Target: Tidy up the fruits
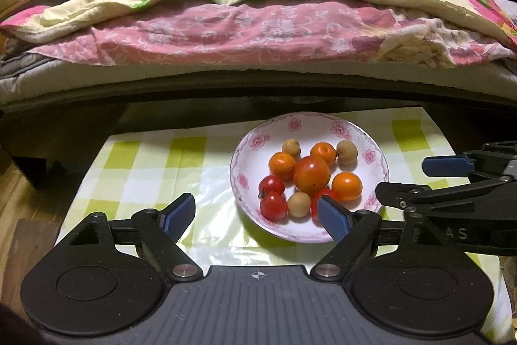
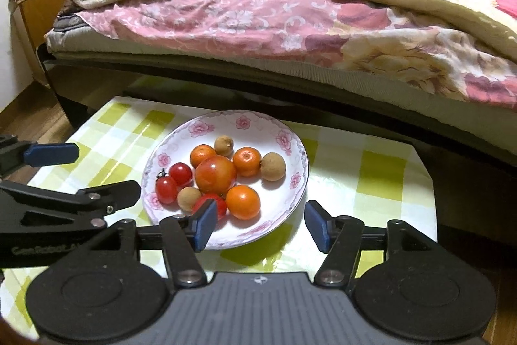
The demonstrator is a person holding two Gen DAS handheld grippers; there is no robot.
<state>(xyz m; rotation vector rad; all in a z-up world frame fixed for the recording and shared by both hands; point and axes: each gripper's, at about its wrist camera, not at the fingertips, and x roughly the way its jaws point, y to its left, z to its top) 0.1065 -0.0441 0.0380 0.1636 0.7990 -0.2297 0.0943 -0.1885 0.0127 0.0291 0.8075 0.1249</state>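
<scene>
A white floral plate [image 1: 365, 131] [image 2: 284, 131] sits on the green-checked table. It holds a large orange-red tomato [image 1: 311, 175] [image 2: 215, 174], three small oranges [image 1: 346, 186] [image 2: 243, 202], red cherry tomatoes [image 1: 273, 206] [image 2: 166, 189] and tan longans [image 1: 346, 152] [image 2: 273, 166]. My left gripper [image 1: 257, 217] is open and empty just before the plate's near-left rim. My right gripper [image 2: 260, 223] is open and empty over the plate's near-right rim. Each gripper also shows at the side of the other's view.
The low table has a green-checked cloth [image 1: 145, 157] [image 2: 371, 177]. A bed with pink and cream quilts [image 1: 258, 15] [image 2: 290, 12] stands right behind it. A wooden desk [image 2: 42, 5] is at the far left. Wood floor [image 1: 19, 199] lies left of the table.
</scene>
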